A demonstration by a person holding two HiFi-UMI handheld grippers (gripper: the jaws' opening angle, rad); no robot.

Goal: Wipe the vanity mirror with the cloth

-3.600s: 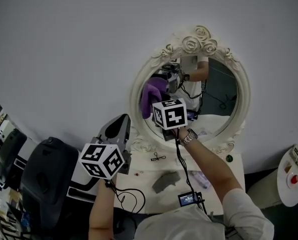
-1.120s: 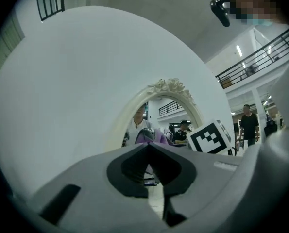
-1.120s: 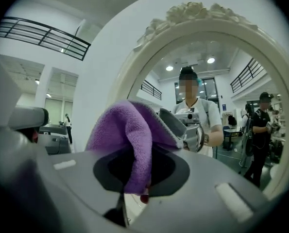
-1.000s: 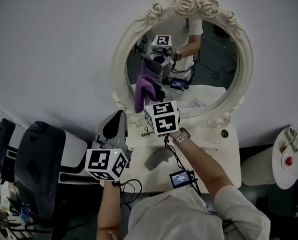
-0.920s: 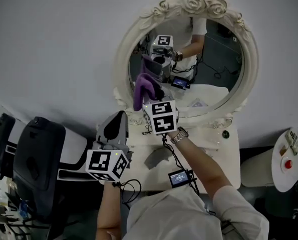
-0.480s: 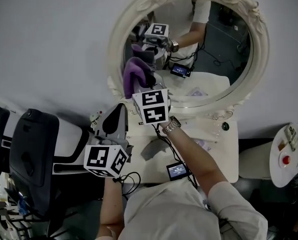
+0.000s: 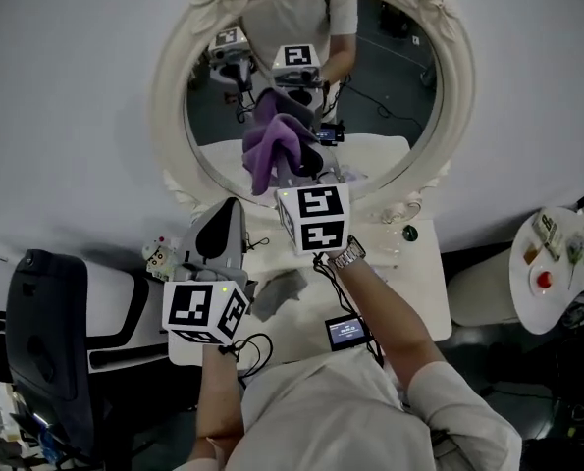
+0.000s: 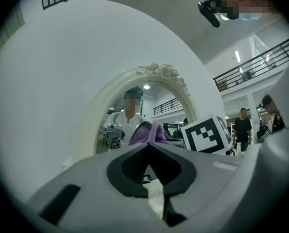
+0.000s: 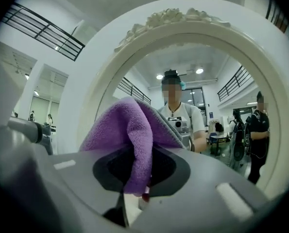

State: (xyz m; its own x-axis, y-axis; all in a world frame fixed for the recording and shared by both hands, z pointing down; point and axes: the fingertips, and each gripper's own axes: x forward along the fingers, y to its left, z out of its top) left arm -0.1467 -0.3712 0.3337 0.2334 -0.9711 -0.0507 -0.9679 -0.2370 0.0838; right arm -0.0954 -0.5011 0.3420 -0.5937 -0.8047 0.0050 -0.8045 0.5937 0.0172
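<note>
Right gripper [image 9: 138, 181] clamps the purple cloth [image 7: 270, 143], which is bunched low on the mirror [image 7: 395, 86] glass, left of centre, while the left gripper [image 8: 148, 144] hangs nearer and further left, jaws pressed together.

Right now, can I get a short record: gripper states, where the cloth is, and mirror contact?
left gripper: jaws together, empty, held back from the glass
right gripper: shut on the purple cloth, raised at the mirror
cloth position: bunched above the right jaws, before the lower glass
mirror contact: cannot tell
tabletop: grey rag lying loose
</note>
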